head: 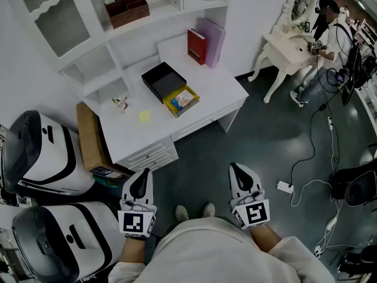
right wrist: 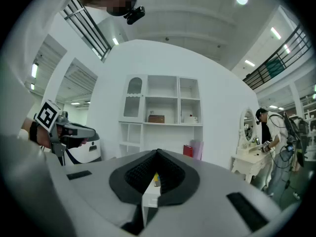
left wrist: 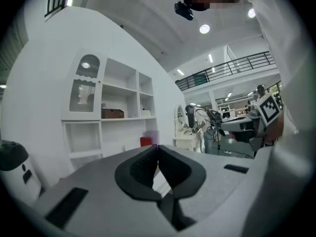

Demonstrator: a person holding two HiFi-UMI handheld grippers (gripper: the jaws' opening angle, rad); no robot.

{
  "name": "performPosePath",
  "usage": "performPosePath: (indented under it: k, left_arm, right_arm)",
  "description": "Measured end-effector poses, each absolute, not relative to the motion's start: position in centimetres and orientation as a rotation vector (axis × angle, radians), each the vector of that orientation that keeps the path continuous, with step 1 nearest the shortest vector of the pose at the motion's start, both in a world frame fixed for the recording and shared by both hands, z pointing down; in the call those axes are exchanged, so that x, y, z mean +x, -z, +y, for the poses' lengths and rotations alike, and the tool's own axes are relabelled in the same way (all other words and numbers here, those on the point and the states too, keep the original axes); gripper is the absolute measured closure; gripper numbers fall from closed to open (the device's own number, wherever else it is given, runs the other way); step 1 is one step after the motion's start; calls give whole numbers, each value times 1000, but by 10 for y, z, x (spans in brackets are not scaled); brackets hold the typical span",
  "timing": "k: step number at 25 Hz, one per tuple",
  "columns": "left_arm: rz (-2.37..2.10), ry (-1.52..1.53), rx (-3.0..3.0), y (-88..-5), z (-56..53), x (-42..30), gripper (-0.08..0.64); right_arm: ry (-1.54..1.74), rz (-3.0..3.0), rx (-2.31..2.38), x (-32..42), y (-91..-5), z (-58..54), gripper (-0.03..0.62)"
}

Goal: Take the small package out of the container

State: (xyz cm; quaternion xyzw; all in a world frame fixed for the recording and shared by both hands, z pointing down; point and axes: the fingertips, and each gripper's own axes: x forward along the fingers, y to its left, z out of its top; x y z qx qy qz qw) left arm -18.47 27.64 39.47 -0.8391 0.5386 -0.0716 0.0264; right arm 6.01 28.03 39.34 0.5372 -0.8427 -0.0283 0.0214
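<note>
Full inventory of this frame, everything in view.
desk: 1, white, shelved hutch, centre
black box: 1, open, on desk
yellow container: 1, against black box
small package: 1, multicoloured, inside yellow container
sticky note: 1, yellow, desk front
book: 1, red, desk back
folder: 1, lilac, beside book
wooden box: 1, brown, hutch shelf
cardboard box: 1, brown, floor left of desk
machines: 2, white-and-black, far left
dressing table: 1, white, upper right
person: 1, at dressing table
power strip: 1, white, floor right
left gripper: 1, white, jaws shut
right gripper: 1, white, jaws shut
</note>
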Motion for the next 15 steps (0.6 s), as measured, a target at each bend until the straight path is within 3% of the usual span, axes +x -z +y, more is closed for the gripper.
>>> performPosePath:
  k: [15]
  left_arm:
    - [1660, 198, -2613, -395, 285, -171, 549]
  right_arm:
    - [85, -2625, 1666, 69, -393, 289, 569]
